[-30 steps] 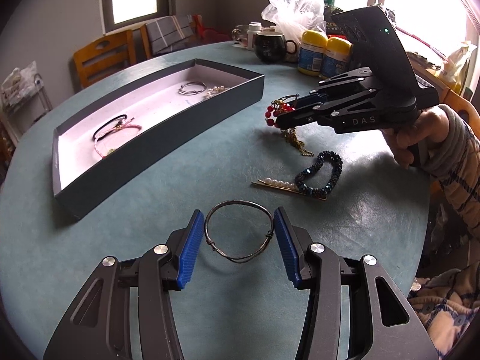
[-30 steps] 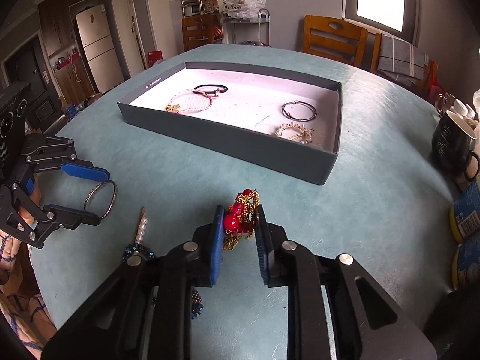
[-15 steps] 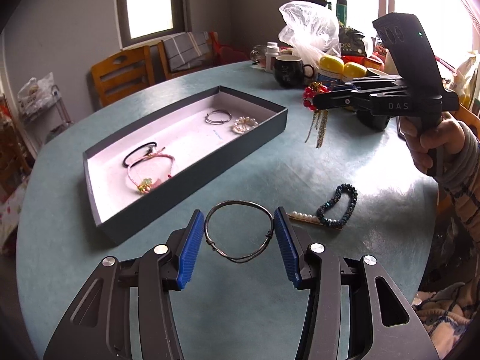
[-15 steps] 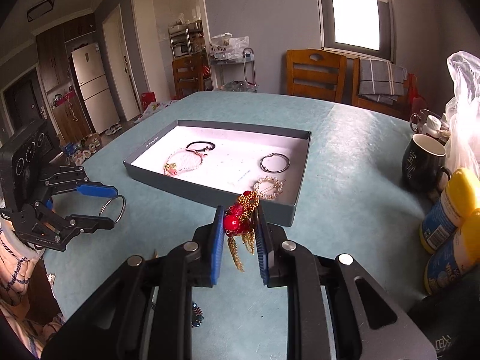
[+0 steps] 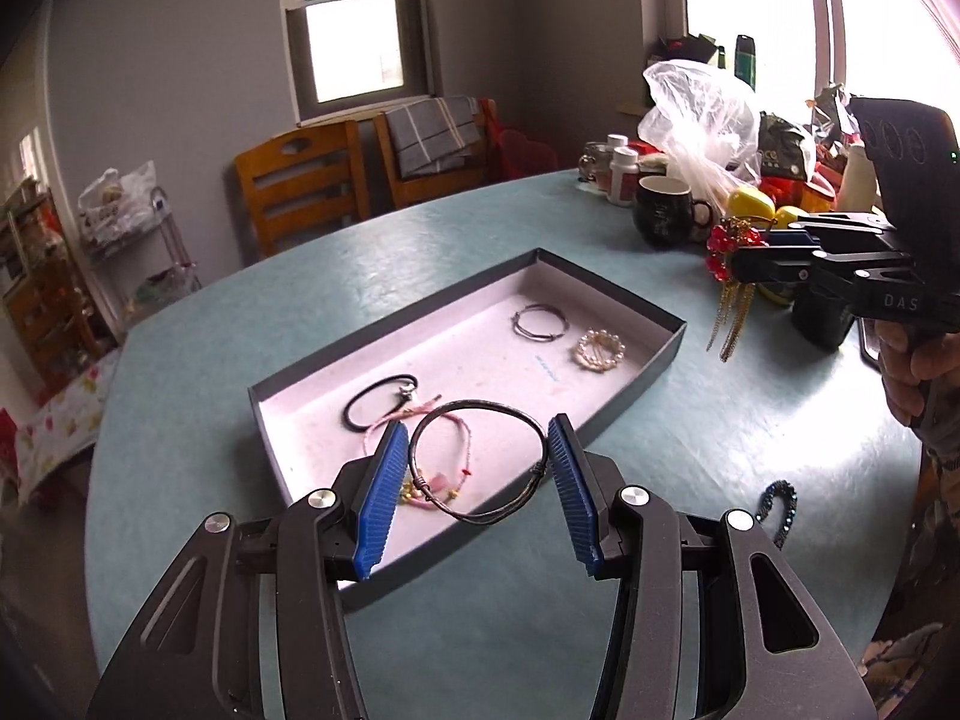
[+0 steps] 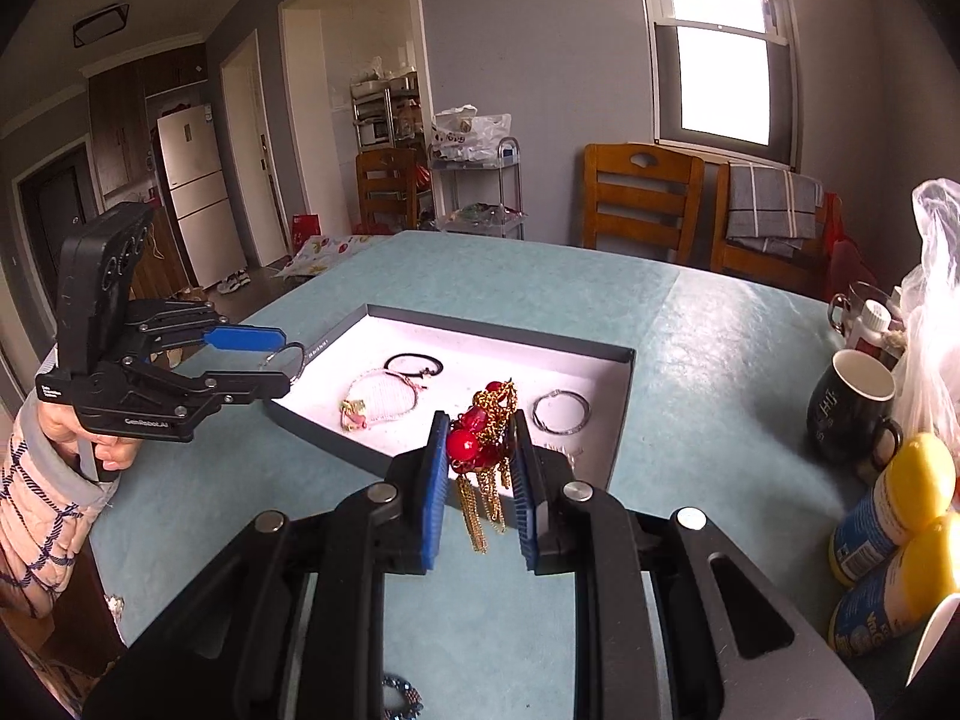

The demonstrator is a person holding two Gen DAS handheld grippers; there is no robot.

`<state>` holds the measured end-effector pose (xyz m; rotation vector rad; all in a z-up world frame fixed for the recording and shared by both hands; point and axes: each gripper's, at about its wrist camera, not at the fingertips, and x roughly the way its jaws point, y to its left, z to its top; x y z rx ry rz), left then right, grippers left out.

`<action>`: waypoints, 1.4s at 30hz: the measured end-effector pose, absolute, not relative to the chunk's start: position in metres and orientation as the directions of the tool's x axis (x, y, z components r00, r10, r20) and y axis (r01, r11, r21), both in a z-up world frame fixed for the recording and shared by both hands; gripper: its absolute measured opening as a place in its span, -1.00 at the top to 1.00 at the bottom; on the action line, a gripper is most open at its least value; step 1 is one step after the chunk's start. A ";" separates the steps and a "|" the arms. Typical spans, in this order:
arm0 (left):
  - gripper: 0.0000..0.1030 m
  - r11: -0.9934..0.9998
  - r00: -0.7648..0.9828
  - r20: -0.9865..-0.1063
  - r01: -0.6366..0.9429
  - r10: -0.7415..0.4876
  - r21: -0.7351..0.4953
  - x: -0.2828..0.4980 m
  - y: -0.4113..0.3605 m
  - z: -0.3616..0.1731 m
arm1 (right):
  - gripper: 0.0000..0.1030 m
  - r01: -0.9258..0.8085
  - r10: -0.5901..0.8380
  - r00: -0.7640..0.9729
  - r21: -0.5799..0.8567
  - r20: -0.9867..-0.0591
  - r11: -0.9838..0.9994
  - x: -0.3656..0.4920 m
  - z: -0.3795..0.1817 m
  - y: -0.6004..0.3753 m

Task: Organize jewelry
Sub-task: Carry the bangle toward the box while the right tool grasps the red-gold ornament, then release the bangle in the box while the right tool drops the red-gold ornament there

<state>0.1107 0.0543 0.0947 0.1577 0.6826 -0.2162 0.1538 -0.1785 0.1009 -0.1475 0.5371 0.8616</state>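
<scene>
Two grippers loaded, both off teal table [image 5: 750, 420]. Left gripper [image 5: 477, 471]: jaws clamped across dark thin wire bangle [image 5: 480, 459], held above near end of shallow dark-grey box with white lining [image 5: 654, 354]. Right gripper [image 6: 477, 474]: jaws clamped on red-bead ornament with gold chain tassels [image 6: 480, 438], tassels hanging free, near box's right end. Box holds black hair tie [image 5: 378, 399], pink cord bracelet [image 6: 378, 399], silver ring bangle [image 5: 539, 321], pearl ring piece [image 5: 601, 350]. Dark beaded bracelet [image 5: 780, 507] on table.
</scene>
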 end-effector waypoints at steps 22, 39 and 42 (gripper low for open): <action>0.02 0.990 0.641 -0.763 0.137 -0.084 0.007 0.163 0.106 0.032 | 0.63 -0.772 0.660 0.434 0.124 -0.613 0.623 0.202 0.050 -0.089; -0.19 0.988 0.666 -0.737 0.157 -0.112 -0.007 0.155 0.098 0.035 | 0.57 -0.770 0.596 0.404 0.093 -0.694 0.631 0.203 0.018 -0.069; -0.21 0.988 0.690 -0.713 0.156 -0.124 -0.021 0.149 0.098 0.042 | 0.38 -0.771 0.606 0.412 0.093 -0.681 0.630 0.197 0.022 -0.075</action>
